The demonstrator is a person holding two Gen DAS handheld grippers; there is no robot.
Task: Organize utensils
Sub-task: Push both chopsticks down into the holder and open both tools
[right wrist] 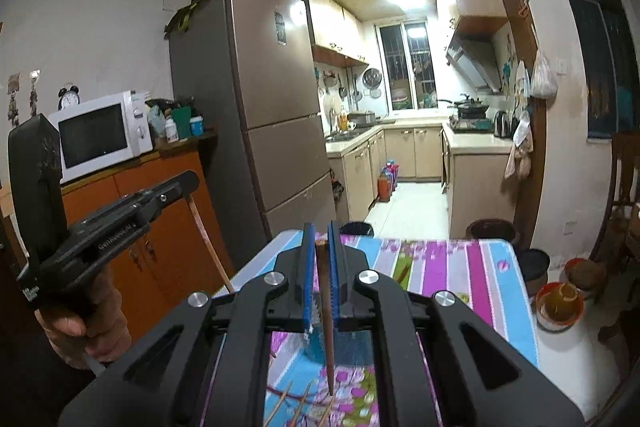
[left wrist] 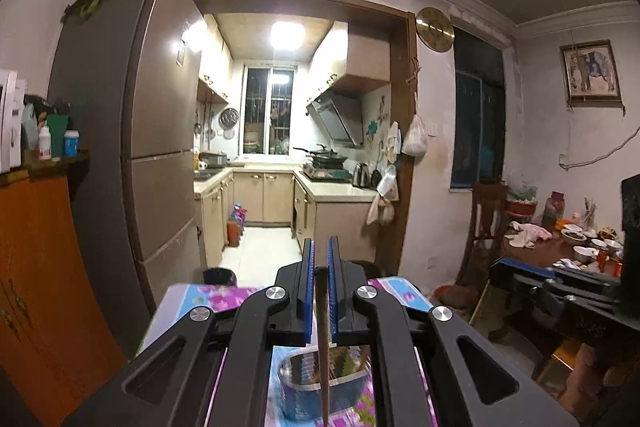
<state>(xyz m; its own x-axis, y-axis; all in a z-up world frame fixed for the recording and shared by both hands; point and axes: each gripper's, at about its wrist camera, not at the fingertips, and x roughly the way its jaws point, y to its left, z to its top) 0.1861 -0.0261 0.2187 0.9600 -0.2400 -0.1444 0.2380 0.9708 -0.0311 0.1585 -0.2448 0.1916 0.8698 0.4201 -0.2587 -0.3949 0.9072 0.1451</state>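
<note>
My left gripper (left wrist: pixel 321 259) is shut on a brown chopstick (left wrist: pixel 322 347) that hangs point-down over a metal utensil holder (left wrist: pixel 308 383) on the flowered tablecloth. My right gripper (right wrist: pixel 322 243) is shut on a second brown chopstick (right wrist: pixel 328 339), held upright with its tip above the tablecloth (right wrist: pixel 460 267). The left gripper also shows in the right wrist view (right wrist: pixel 188 183), held by a hand at the left with its chopstick (right wrist: pixel 208 239) slanting down. Several thin chopsticks (right wrist: pixel 296 403) lie on the cloth below the right gripper.
The table (left wrist: pixel 192 303) stands before a fridge (right wrist: pixel 256 115) and the kitchen doorway. An orange cabinet (right wrist: pixel 160 227) with a microwave (right wrist: pixel 100 135) is at the left. A dining table with bowls (left wrist: pixel 580 247) is at the right. Bins and pots (right wrist: pixel 560 303) sit on the floor.
</note>
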